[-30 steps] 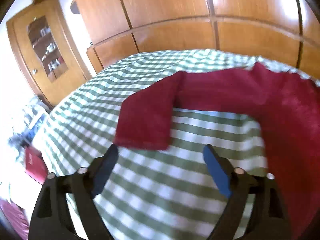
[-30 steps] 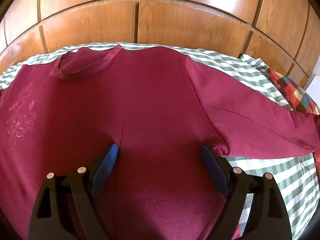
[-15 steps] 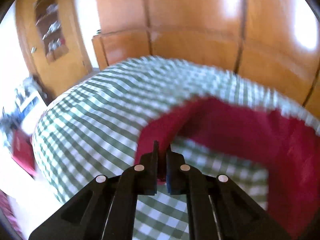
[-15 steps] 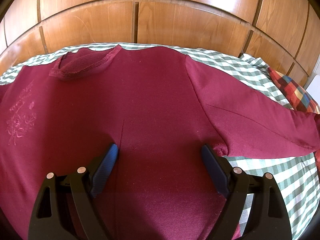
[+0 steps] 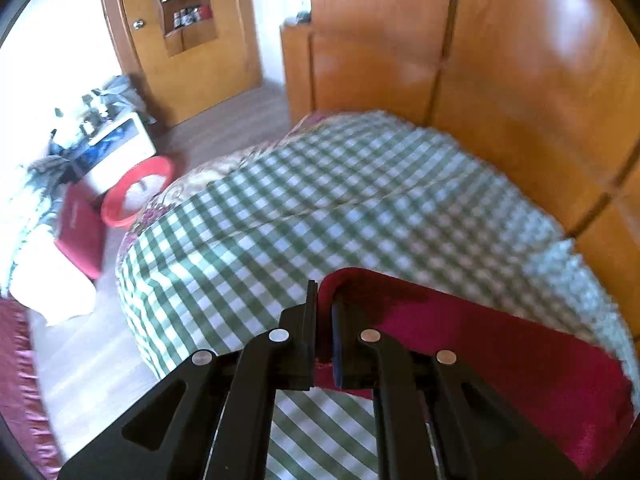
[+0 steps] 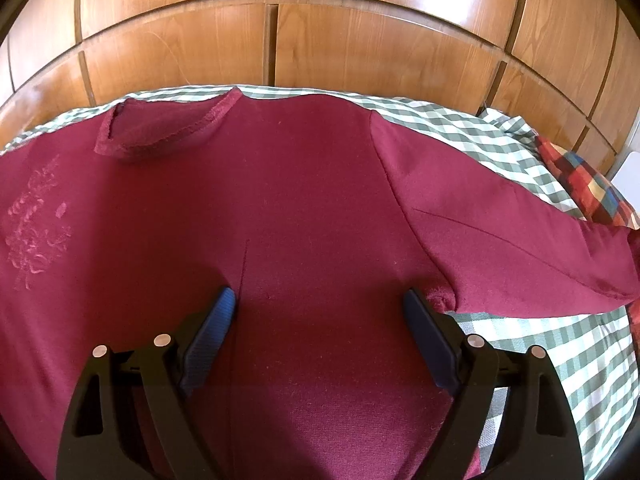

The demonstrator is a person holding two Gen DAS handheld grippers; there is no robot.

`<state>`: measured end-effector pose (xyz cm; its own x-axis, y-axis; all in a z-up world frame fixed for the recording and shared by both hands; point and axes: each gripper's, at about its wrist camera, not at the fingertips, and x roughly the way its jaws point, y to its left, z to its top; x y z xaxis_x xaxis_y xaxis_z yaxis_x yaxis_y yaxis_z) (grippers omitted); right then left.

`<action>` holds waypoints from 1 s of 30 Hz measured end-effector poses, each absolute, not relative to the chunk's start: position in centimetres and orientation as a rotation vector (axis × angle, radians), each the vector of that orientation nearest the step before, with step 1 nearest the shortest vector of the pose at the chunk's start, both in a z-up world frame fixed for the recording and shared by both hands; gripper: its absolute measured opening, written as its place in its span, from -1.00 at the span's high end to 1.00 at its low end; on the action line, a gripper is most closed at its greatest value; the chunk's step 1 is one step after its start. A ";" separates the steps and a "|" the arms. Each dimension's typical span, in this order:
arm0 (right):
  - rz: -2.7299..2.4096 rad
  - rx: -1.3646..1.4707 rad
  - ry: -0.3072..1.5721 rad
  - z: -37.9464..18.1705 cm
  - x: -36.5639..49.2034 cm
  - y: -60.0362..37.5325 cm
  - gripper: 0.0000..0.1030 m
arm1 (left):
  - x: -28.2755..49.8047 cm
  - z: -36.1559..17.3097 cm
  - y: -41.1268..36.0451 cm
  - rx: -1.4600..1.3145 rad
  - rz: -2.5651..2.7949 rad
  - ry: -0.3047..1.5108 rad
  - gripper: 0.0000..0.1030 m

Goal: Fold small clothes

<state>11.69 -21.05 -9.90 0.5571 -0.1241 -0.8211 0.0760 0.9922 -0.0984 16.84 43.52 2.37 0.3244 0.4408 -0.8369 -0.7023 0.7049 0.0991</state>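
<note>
Left wrist view, far left: a red plastic basin sat on the floor beside a white low cabinet, with a wooden door with inset shelves behind them. Centre: the bed under a green-and-white checked cover, its rounded corner toward the floor. The left gripper was clenched on the cuff end of the dark red long-sleeved knit top; fabric showed pinched between the two black fingers, raised off the cover. The sleeve trailed right and down from the jaws. Glossy wooden wardrobe panels filled the right side.

Right wrist view: the same dark red top lay spread flat on the checked cover, tone-on-tone embroidery at left, neckline toward the wooden panels. The right gripper hovered released over the top's body, its blue-padded fingers wide apart, gripping nothing. To the right the other sleeve stretched out flat toward a red plaid cushion at the far edge.
</note>
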 end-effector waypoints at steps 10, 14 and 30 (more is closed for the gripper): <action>-0.119 -0.057 0.973 -10.0 11.7 -21.0 -0.68 | 19.3 -7.2 42.9 -0.186 0.883 1.180 0.09; -0.118 -0.056 0.972 -10.0 11.7 -21.0 -0.69 | 19.1 -4.1 38.7 -0.057 0.857 1.055 -0.11; -0.104 -0.025 0.970 -10.1 11.7 -21.4 -0.69 | 10.6 -3.0 14.8 -0.083 0.004 0.925 -0.31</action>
